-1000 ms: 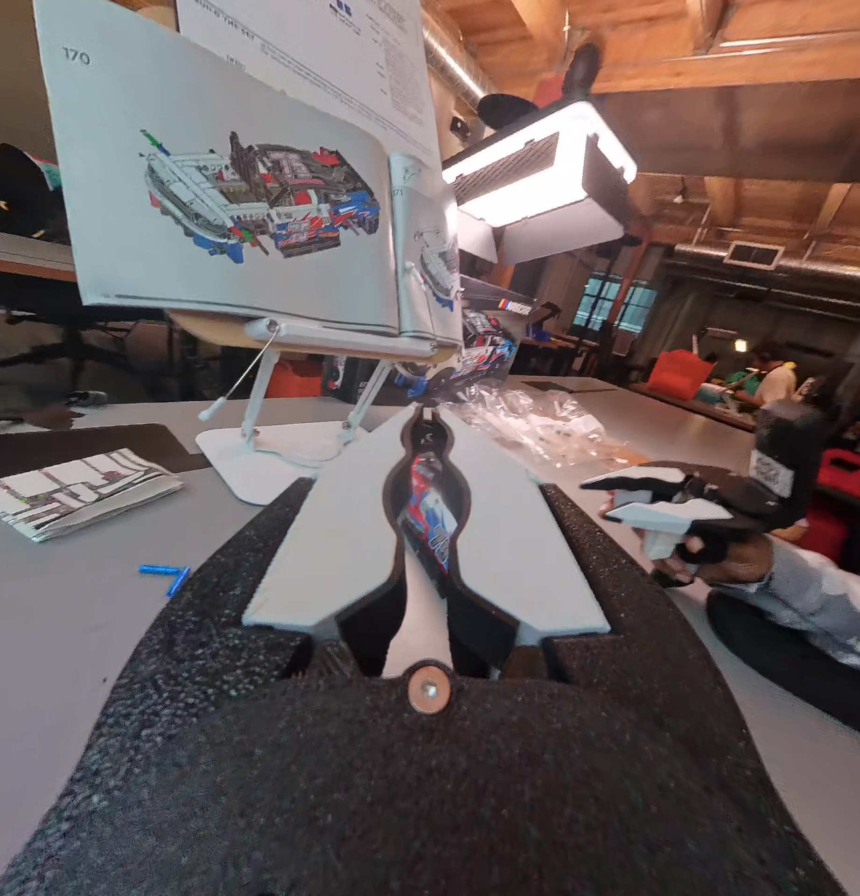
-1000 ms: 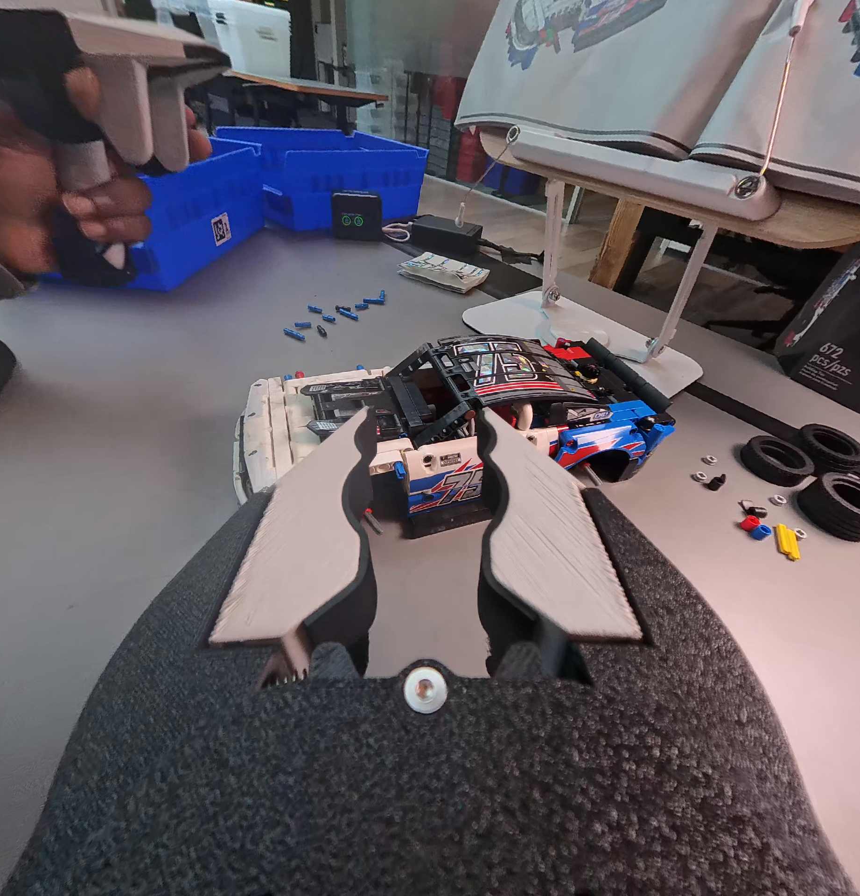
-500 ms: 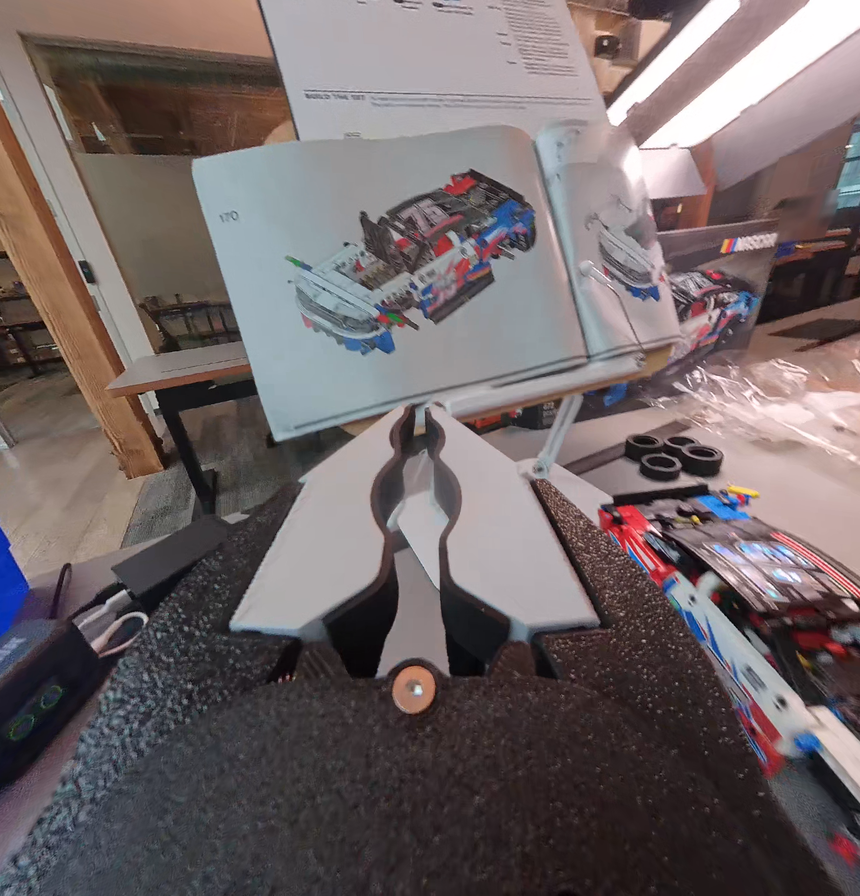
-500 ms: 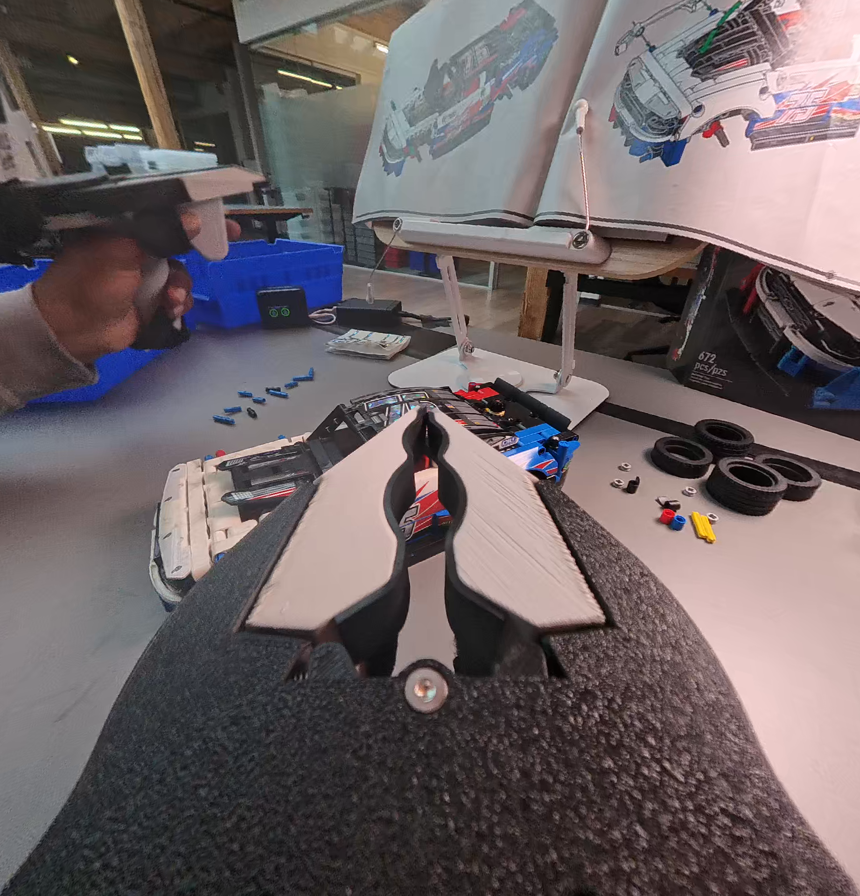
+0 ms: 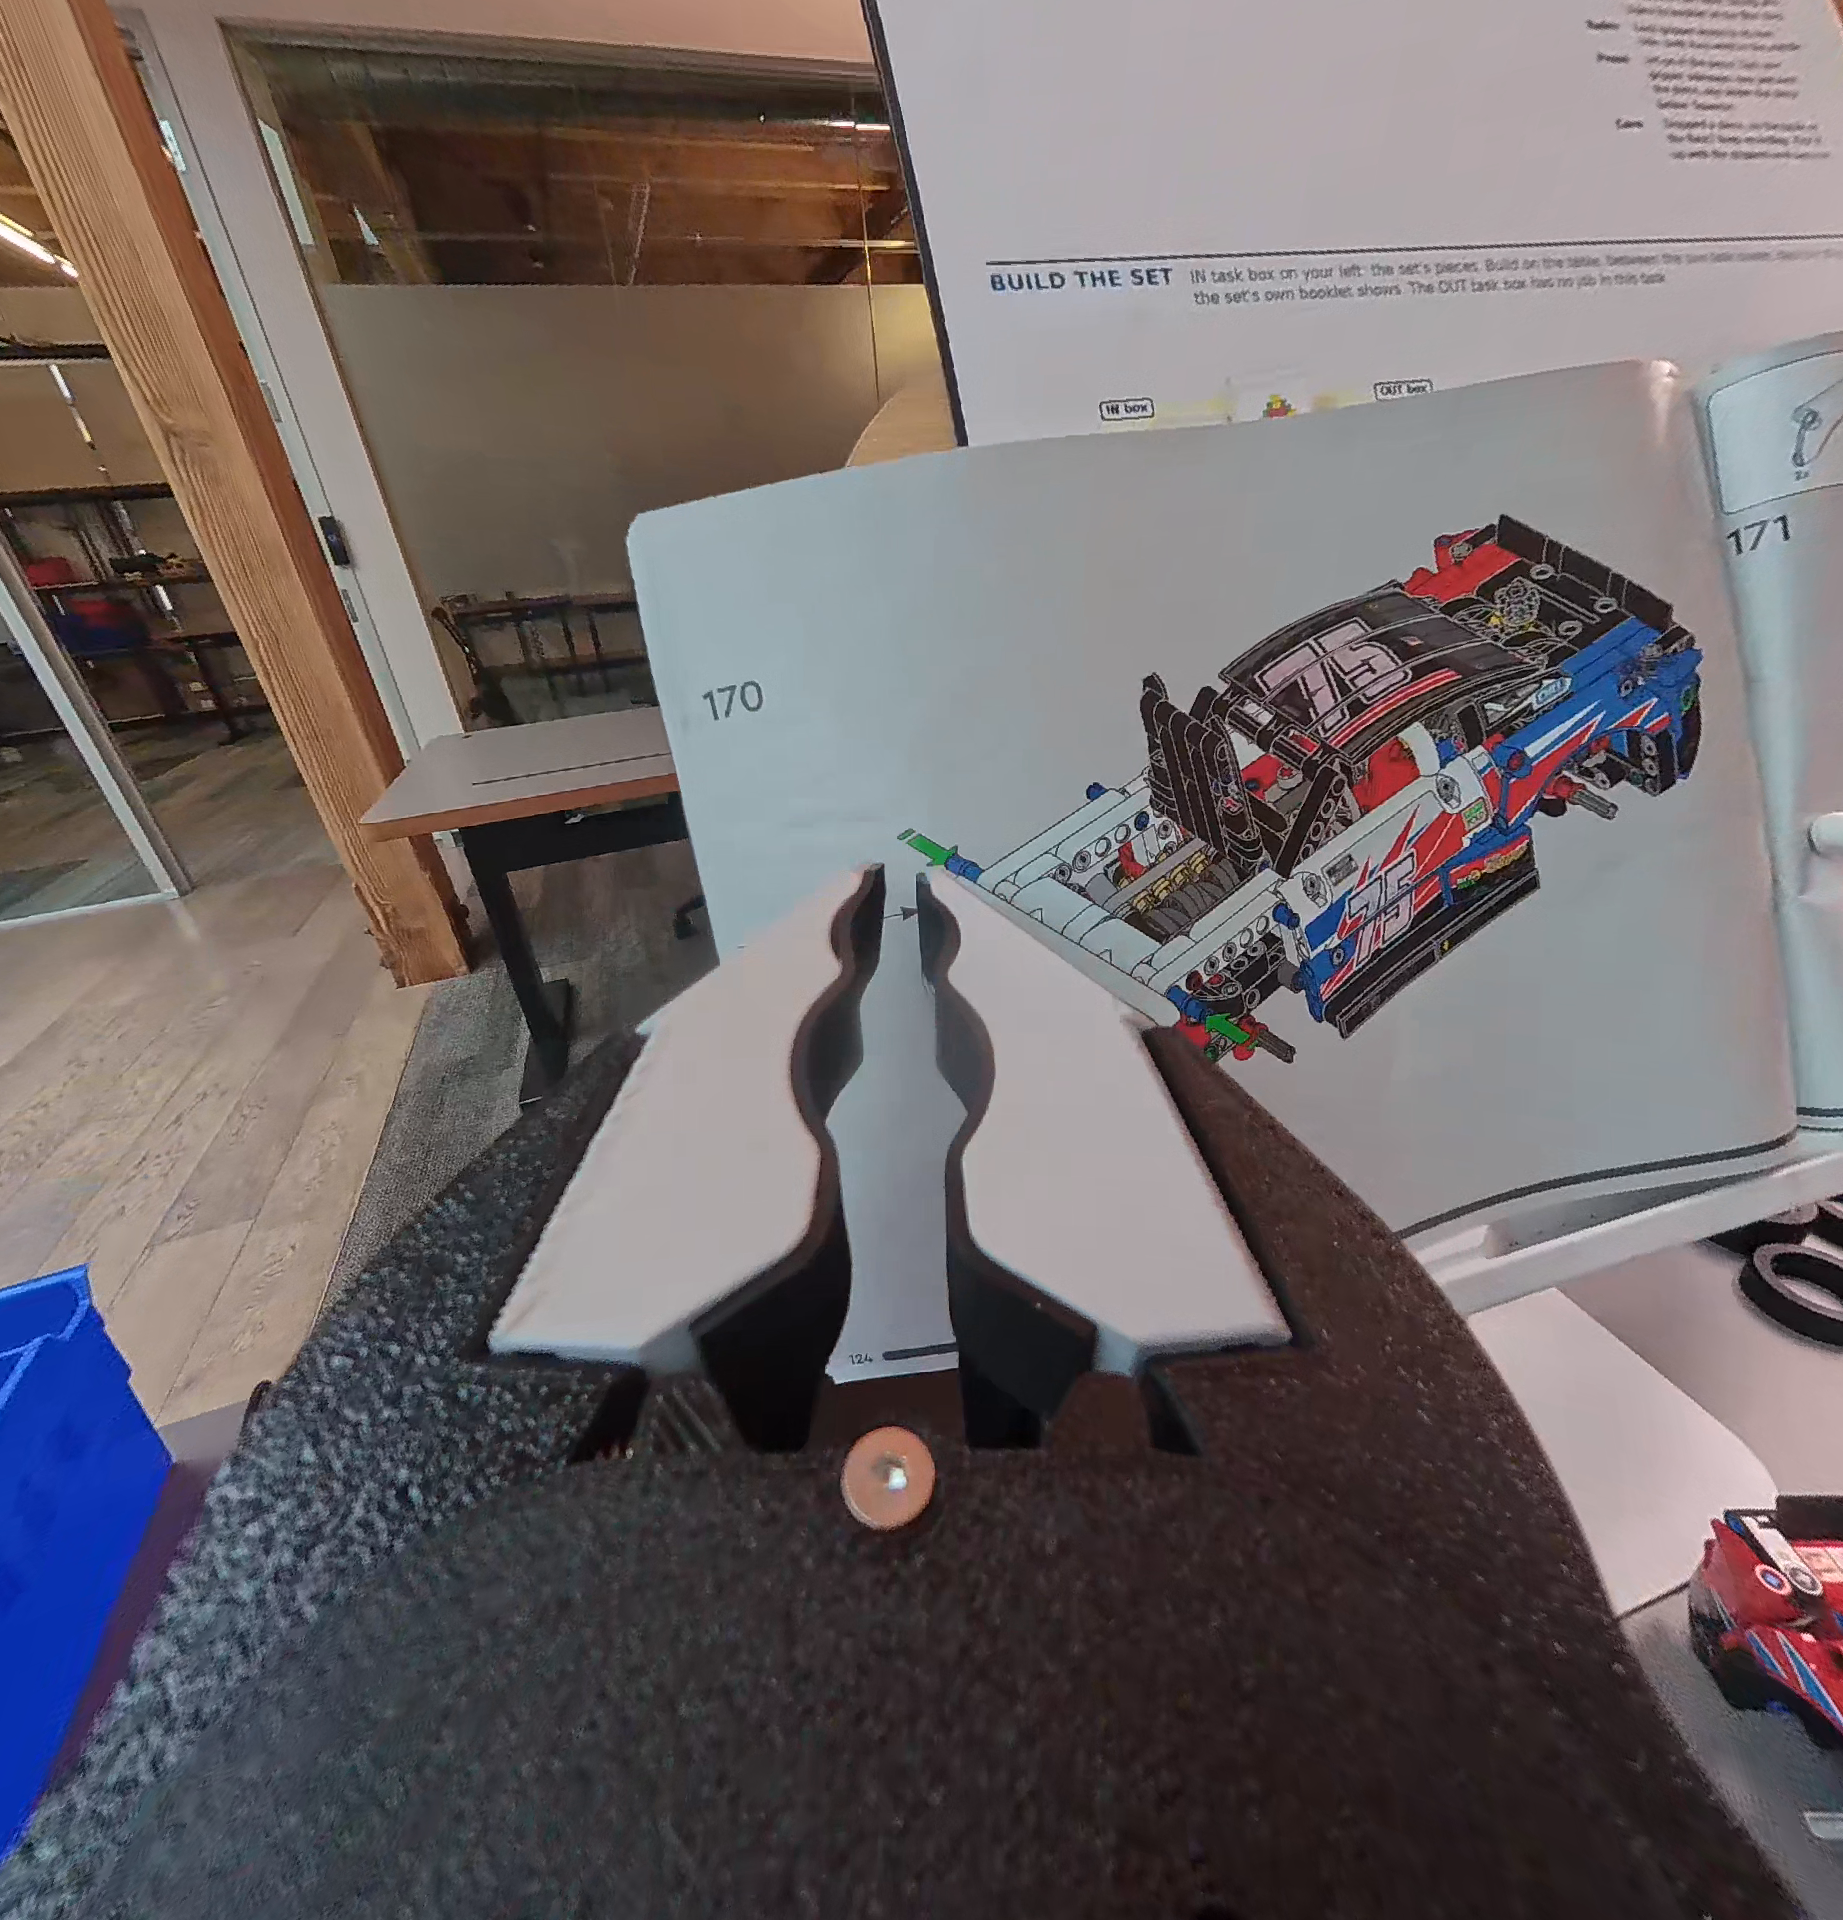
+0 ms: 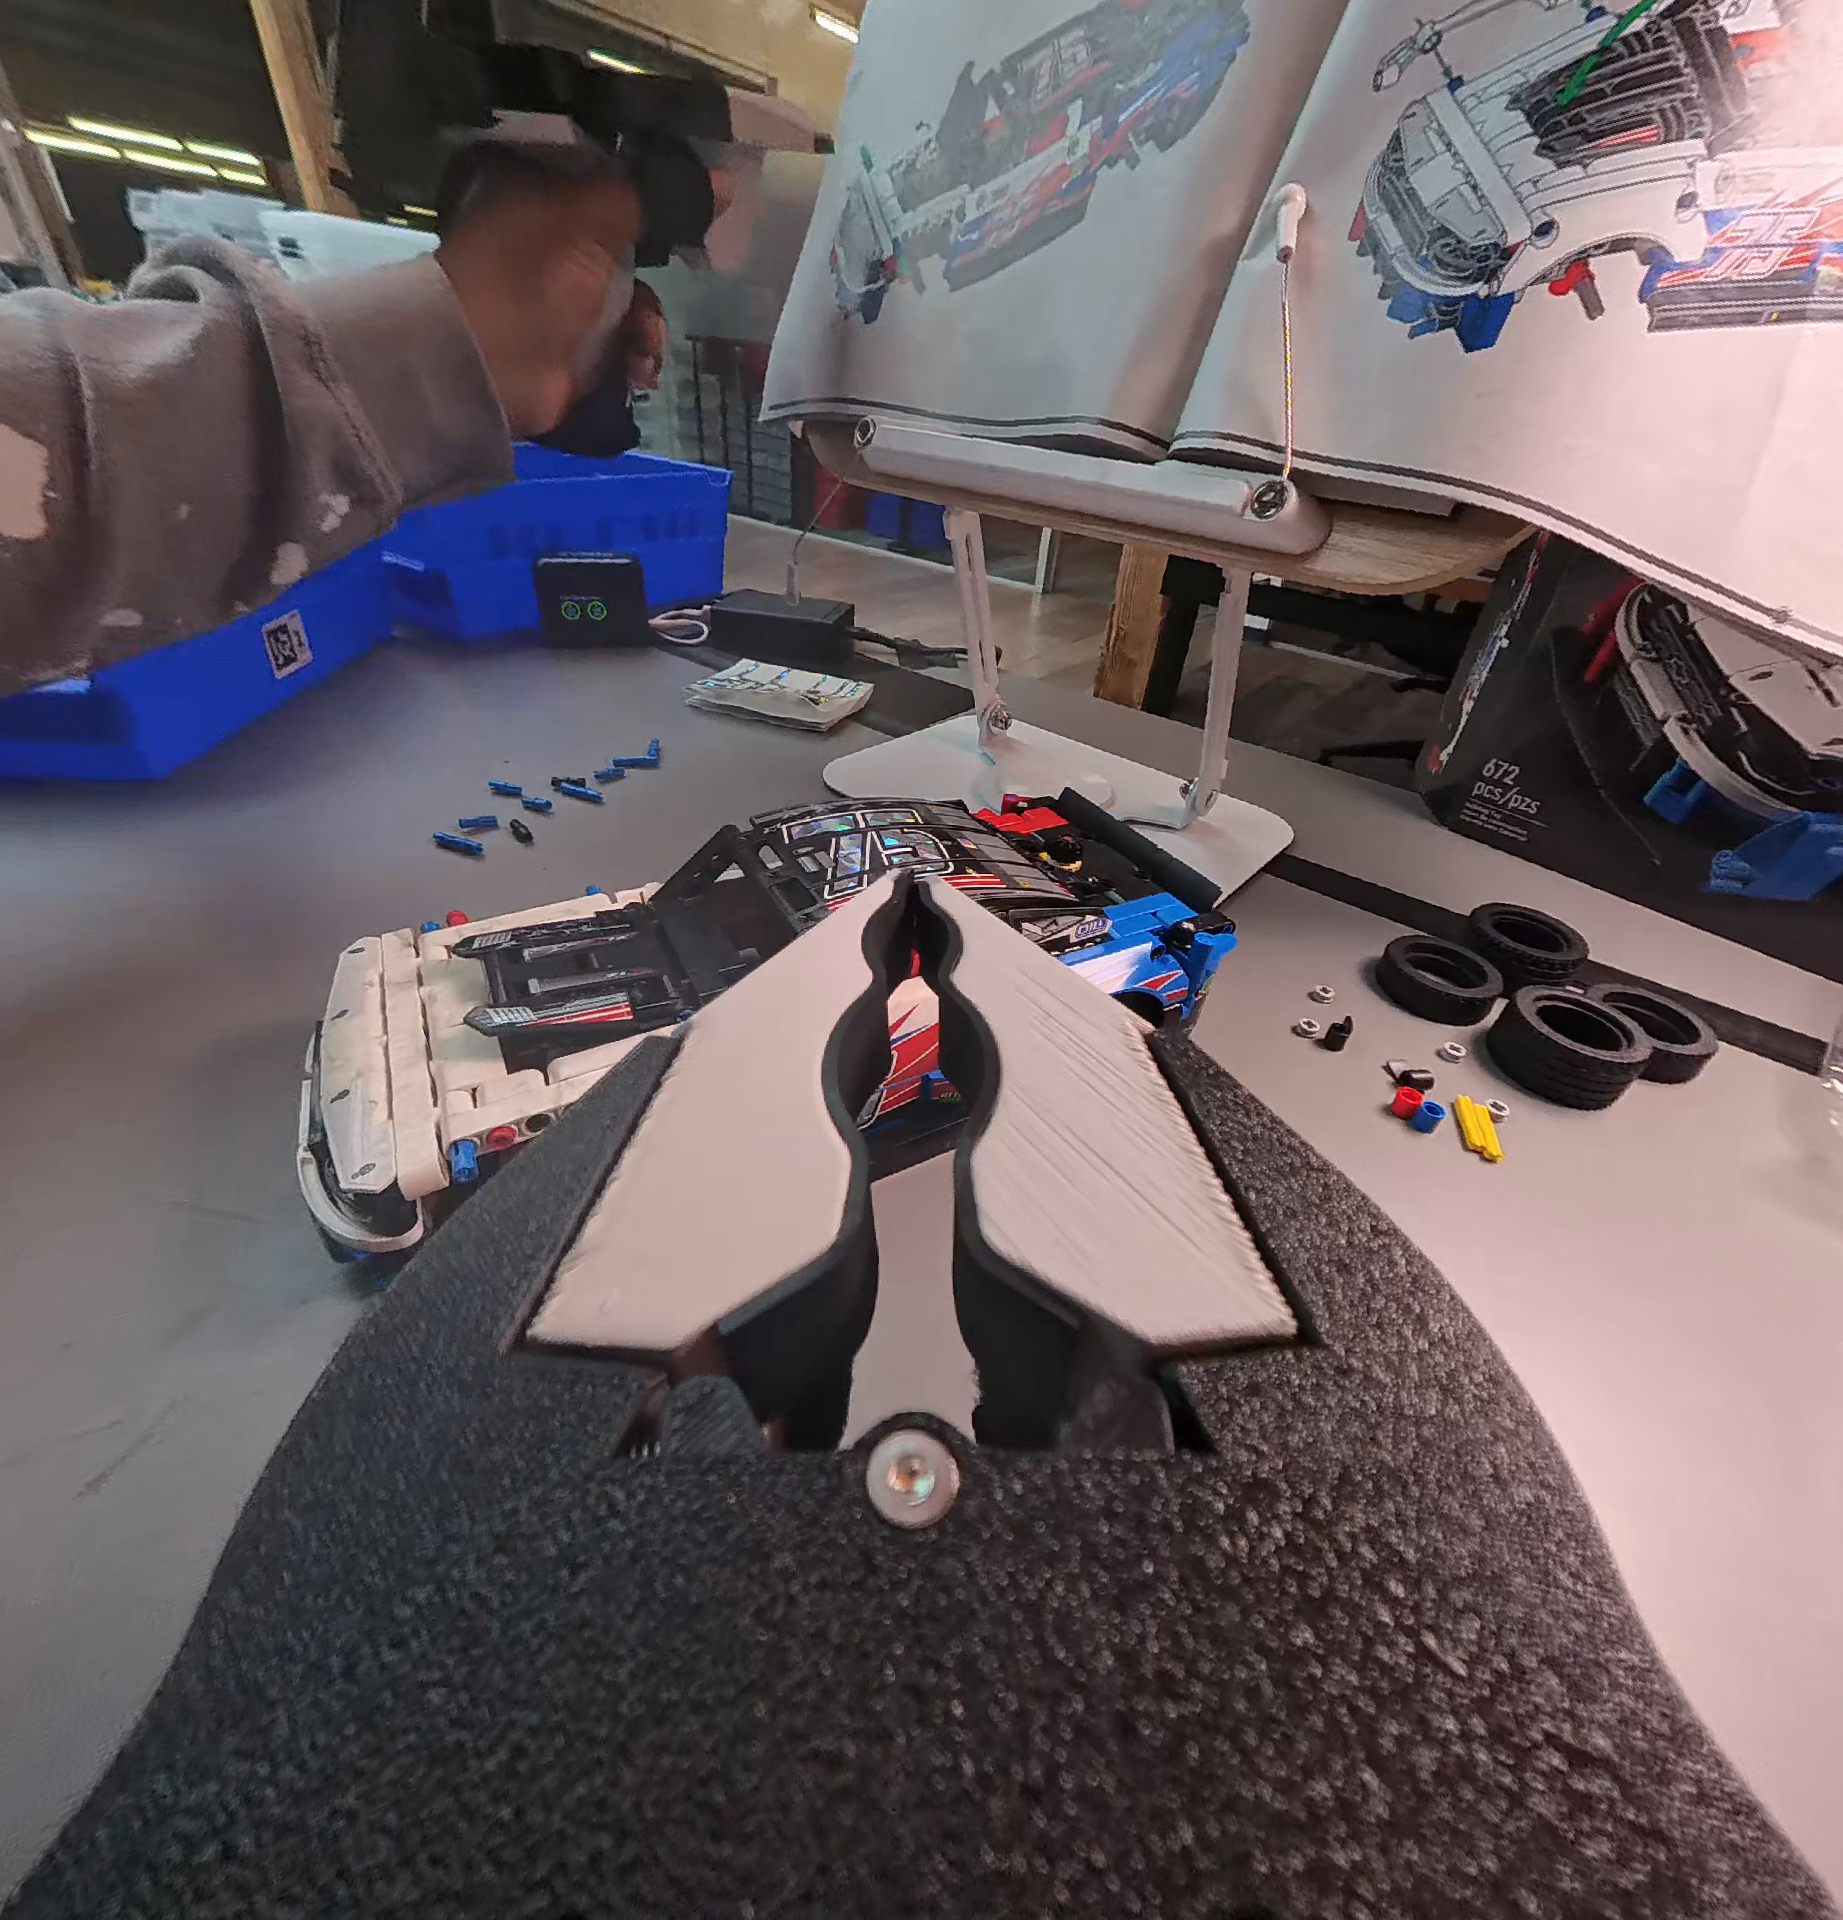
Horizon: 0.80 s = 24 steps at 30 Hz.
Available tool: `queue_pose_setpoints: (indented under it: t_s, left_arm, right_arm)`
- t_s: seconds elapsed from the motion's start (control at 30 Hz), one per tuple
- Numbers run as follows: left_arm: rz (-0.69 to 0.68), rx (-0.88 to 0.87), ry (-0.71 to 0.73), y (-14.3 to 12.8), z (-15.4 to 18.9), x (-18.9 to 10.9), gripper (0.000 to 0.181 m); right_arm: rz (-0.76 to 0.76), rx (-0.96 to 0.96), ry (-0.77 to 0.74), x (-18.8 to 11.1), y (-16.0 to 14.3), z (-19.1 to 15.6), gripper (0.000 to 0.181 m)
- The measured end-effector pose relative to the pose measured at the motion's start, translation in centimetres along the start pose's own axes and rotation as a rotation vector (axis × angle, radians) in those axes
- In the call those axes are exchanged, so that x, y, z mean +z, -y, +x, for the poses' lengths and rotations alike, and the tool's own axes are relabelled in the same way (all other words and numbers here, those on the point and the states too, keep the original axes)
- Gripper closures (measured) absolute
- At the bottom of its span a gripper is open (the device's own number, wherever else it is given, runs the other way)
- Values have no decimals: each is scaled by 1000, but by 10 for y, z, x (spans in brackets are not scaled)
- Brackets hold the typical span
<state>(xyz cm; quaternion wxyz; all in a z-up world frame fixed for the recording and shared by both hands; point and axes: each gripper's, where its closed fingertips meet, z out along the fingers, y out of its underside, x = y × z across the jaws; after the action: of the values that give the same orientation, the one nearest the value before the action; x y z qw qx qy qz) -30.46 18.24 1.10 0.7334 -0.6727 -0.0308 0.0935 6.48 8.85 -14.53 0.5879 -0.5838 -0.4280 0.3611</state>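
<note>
A brick-built race car [image 6: 771, 987], white at the front, black, red and blue behind, lies on the grey table [image 6: 169, 1039]. My right gripper [image 6: 912, 883] is shut and empty, held above and in front of the car's side. My left gripper [image 5: 899, 888] is raised off the table and points at the open instruction booklet [image 5: 1104, 727] on its stand. Its tips are nearly together with a thin slit between them, and it holds nothing. The car's red end shows at the lower right of the left wrist view [image 5: 1790, 1642]. A sleeved arm [image 6: 221, 436] shows at the upper left of the right wrist view.
Several black tyres [image 6: 1561, 1029] and small loose parts [image 6: 1436, 1112] lie right of the car. Blue pins [image 6: 553, 795] lie behind it. Blue bins [image 6: 273, 644], a black device [image 6: 584, 603], a folded sheet [image 6: 782, 691], the stand's base [image 6: 1052, 790] and the set's box [image 6: 1644, 727] line the back. Left tips to right tips: about 40 centimetres.
My left gripper swung left and up to face the booklet page, and its tips parted slightly. My right gripper closed from open and drew back above the car.
</note>
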Motion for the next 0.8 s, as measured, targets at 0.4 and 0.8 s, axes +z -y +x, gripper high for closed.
queue_pose_setpoints:
  t_s: [0.4, 0.8]
  left_arm:
    - [-21, 20, -74, -19, 37, -9, 174]
    - [-41, 26, -96, -28, 46, -8, 173]
  right_arm:
    - [-7, -23, 22, 0, -1, -5, 181]
    - [-16, -28, 32, 0, -2, -7, 181]
